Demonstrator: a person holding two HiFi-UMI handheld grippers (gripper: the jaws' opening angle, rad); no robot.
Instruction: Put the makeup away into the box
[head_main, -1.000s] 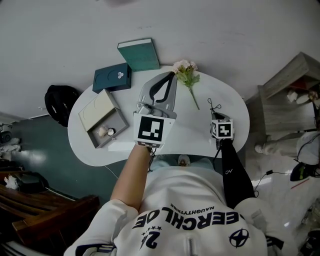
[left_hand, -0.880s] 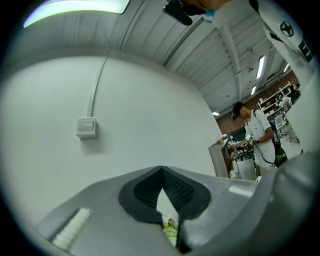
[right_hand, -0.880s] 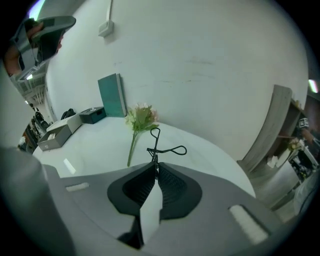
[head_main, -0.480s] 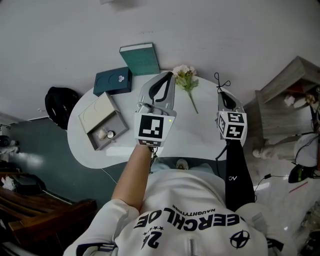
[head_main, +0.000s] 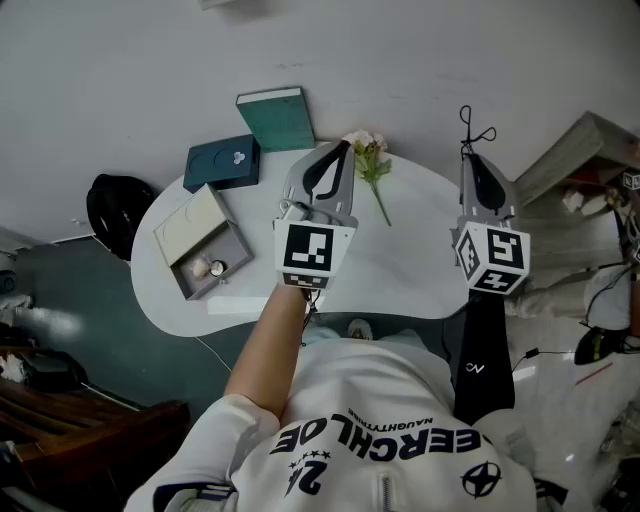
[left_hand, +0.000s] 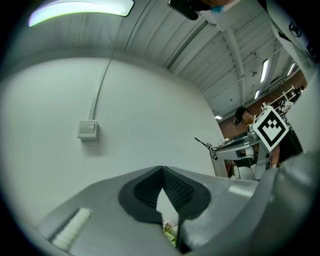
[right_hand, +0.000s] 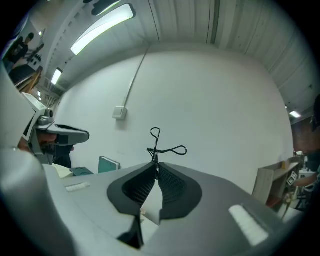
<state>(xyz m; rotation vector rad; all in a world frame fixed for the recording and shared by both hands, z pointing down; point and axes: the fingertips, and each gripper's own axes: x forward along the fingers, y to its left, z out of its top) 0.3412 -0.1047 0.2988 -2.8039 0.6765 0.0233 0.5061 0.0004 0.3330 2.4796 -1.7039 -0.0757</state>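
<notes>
The open grey box (head_main: 232, 244) sits at the left of the white table (head_main: 400, 270), its cream-lined lid (head_main: 188, 222) folded back and two small round items (head_main: 208, 268) inside. My right gripper (head_main: 468, 156) is lifted over the table's right edge. It is shut on a black wire eyelash curler (head_main: 471, 130), whose loops stick up past the jaw tips. In the right gripper view the eyelash curler (right_hand: 158, 147) rises from the right gripper (right_hand: 156, 165). My left gripper (head_main: 342, 148) hovers above the table's middle, shut and empty; the left gripper (left_hand: 161, 170) has its pads meeting.
A flower sprig (head_main: 368, 165) lies just past the left gripper's tip. A teal book (head_main: 275, 117) and a dark blue case (head_main: 223, 162) rest at the table's far edge. A black bag (head_main: 108, 210) is on the floor at left, wooden shelving (head_main: 590, 150) at right.
My right gripper has risen and swung up and to the right, carrying the eyelash curler off the table. The left gripper has hardly moved.
</notes>
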